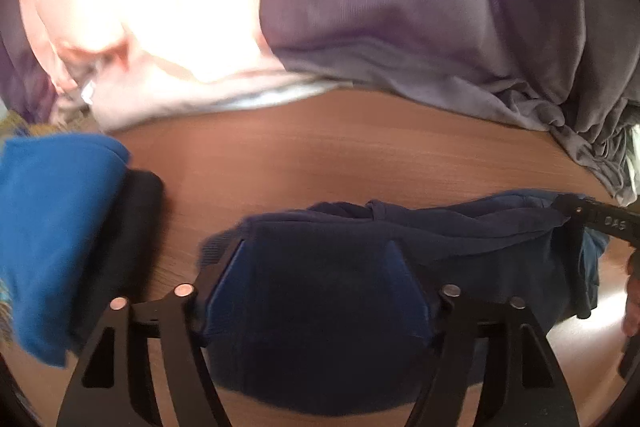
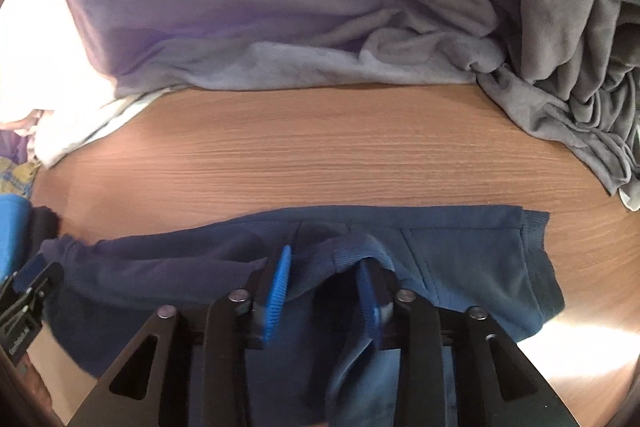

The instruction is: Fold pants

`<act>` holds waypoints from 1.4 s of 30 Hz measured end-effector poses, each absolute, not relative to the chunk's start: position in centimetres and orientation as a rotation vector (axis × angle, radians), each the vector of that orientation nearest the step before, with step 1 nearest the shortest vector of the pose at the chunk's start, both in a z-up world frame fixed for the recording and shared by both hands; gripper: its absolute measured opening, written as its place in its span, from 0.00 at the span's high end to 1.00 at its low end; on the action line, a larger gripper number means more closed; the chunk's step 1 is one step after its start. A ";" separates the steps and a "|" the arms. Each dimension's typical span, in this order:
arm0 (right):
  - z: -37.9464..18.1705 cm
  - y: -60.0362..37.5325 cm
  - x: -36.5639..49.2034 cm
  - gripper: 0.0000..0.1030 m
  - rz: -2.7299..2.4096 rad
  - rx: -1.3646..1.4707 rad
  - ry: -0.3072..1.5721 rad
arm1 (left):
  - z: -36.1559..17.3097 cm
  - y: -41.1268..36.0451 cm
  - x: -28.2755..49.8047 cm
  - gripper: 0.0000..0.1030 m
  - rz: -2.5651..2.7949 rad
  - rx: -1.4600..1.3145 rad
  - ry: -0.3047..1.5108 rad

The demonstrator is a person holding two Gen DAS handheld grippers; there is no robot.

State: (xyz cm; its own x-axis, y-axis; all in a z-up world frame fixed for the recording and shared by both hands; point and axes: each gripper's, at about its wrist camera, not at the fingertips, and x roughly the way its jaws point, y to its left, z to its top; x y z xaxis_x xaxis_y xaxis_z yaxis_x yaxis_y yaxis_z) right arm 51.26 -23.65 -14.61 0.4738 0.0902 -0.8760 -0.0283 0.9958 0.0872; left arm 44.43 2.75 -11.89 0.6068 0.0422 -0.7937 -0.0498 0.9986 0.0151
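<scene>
Wood table (image 2: 320, 155); both grippers spread over navy pants (image 2: 460, 259); left view hides cuff.

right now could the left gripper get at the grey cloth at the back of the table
Probably not yet: the left gripper is wrapped in the navy pants. Beyond them bare table leads to the grey cloth.

I'm seeing the pants (image 2: 460, 267) as soft, matt navy knit cloth, ribbed at the cuff. The table (image 2: 320, 155) is showing smooth wood grain, glaring with a slight sheen at its right edge. My right gripper (image 2: 326, 287) is wearing ridged blue pads (image 2: 278, 285) on matt black plastic arms with dull metal pins. The pile (image 2: 280, 7) behind is looking like matt lilac-grey cloth.
</scene>
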 end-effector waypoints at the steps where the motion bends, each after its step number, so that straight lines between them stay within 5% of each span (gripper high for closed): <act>1: -14.1 -23.5 50.7 0.63 0.076 0.061 1.067 | -11.3 2.6 43.9 0.30 0.054 0.010 0.897; 5: -11.7 -23.5 48.0 0.51 0.080 0.059 1.005 | -9.4 2.5 41.8 0.28 0.017 0.032 0.836; 25: -6.3 -24.1 32.2 0.51 -0.054 0.048 0.731 | -7.1 -2.7 34.9 0.28 -0.347 0.126 0.675; 42: -8.5 -29.7 30.9 0.51 0.110 -0.099 0.715 | -9.1 -13.3 32.6 0.35 -0.403 0.021 0.689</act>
